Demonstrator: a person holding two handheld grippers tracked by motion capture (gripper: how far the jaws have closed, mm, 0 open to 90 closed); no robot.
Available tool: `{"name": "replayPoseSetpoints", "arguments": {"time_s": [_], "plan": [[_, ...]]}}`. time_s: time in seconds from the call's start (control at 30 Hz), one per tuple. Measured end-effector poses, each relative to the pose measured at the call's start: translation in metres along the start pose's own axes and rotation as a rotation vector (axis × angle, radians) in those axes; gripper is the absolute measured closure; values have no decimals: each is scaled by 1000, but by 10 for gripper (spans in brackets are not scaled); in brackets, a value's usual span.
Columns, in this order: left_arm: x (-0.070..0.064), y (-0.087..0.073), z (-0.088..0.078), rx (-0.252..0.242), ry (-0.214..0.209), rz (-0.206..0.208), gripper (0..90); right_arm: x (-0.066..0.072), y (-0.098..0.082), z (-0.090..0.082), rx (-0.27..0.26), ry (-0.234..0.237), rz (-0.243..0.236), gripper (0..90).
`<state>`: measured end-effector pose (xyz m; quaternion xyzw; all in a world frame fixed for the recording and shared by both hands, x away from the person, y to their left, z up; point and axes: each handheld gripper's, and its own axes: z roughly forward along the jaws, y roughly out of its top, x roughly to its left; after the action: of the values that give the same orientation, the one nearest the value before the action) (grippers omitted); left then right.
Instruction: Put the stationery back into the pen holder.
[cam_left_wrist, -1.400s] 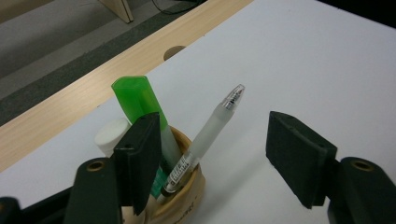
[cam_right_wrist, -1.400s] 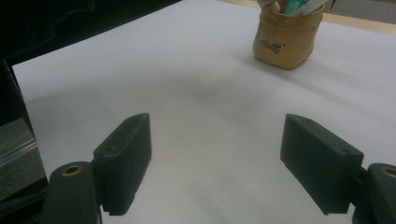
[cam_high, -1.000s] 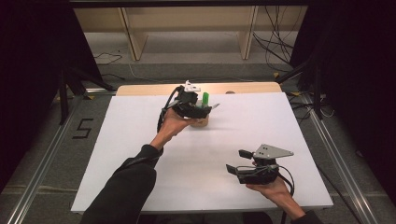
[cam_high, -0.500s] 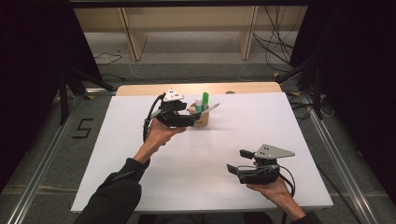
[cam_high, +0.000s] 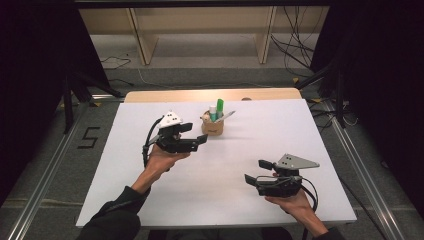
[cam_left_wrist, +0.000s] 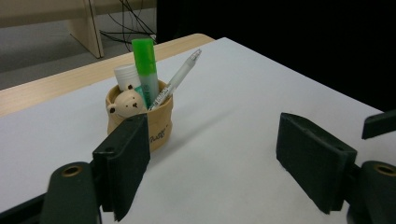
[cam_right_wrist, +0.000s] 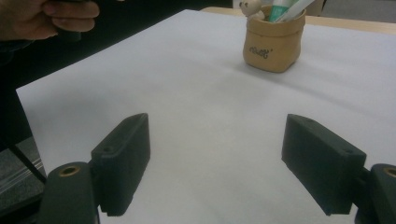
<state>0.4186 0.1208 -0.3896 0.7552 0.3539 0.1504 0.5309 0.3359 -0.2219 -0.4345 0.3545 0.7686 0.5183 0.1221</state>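
A pen holder (cam_high: 212, 128) stands toward the far middle of the surface (cam_high: 125, 190), with a marker (cam_high: 219, 108) and a pen (cam_high: 226, 116) in it. The left tool (cam_high: 200, 141) is just left of it; the right tool (cam_high: 256, 171) is well apart, near right.

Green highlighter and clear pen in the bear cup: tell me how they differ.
The green highlighter is thick, opaque and bright green with a flat top; the clear pen is thin, translucent and whitish with a narrow tip. The green highlighter stands nearly upright, while the clear pen leans out over the rim. Both sit in the tan bear cup, tops poking above it.
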Motion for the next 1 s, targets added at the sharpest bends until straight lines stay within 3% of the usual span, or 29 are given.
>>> {"name": "replayPoseSetpoints", "arguments": {"time_s": [0.2,0.33,0.63,0.77,1.0], "plan": [[-4,-17,-15,-8,-2,27,247,-1,0,-1,-10,-3,6,244],[-6,-25,-27,-36,-15,12,242,-2,0,-3,-18,-6,23,244],[-10,-46,-47,-10,-22,39,218,-1,-1,-5,-24,-17,32,242],[-10,-51,-53,-7,-28,29,209,-2,-1,-5,-24,-21,32,234],[-16,-61,-60,-4,-38,49,164,-2,-2,-6,-26,-33,39,199]]}}
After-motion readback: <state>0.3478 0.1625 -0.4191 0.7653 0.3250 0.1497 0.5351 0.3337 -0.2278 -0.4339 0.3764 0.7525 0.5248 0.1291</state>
